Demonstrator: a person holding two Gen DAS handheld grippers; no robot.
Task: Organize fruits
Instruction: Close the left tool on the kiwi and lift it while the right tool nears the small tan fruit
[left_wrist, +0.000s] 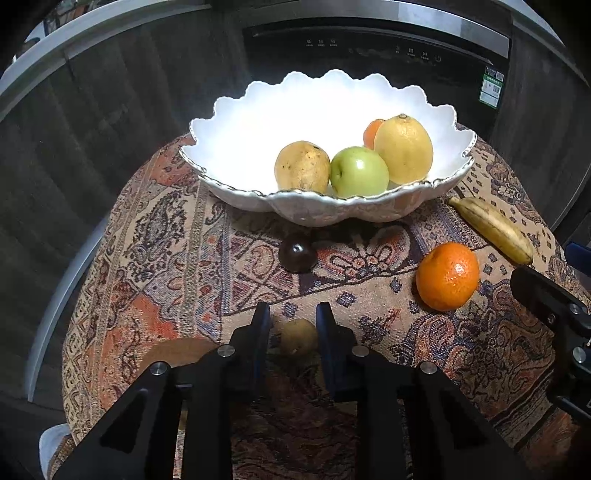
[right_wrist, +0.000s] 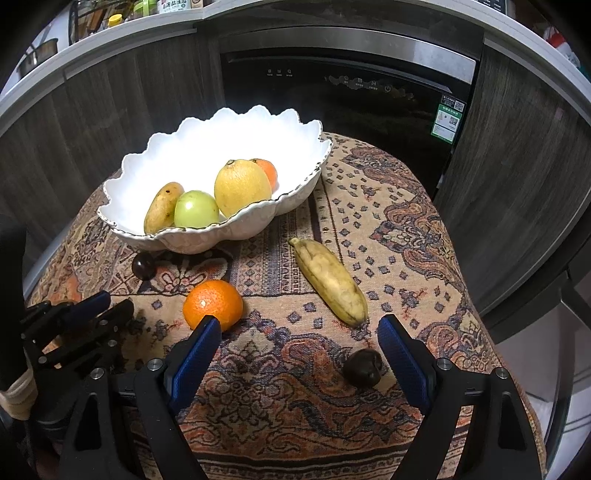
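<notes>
A white scalloped bowl (left_wrist: 229, 122) (right_wrist: 155, 155) holds a mango (left_wrist: 301, 167), a green apple (left_wrist: 358, 171), a yellow lemon (left_wrist: 403, 148) and a small orange (left_wrist: 372, 132). On the cloth lie an orange (left_wrist: 447, 276) (right_wrist: 213, 303), a banana (left_wrist: 493, 229) (right_wrist: 330, 281), a dark round fruit (left_wrist: 297, 252) (right_wrist: 143, 266) and another dark fruit (right_wrist: 362, 368). My left gripper (left_wrist: 293, 317) has its jaws close around a small yellowish fruit (left_wrist: 298, 336) on the cloth. My right gripper (right_wrist: 297, 332) is open and empty, between the orange and the second dark fruit.
The patterned cloth (right_wrist: 388, 206) covers a small round table. A black appliance (right_wrist: 347, 99) and dark wood cabinets stand behind. The right gripper's body shows at the right edge of the left wrist view (left_wrist: 554, 314). A round brown disc (left_wrist: 181, 350) lies by the left finger.
</notes>
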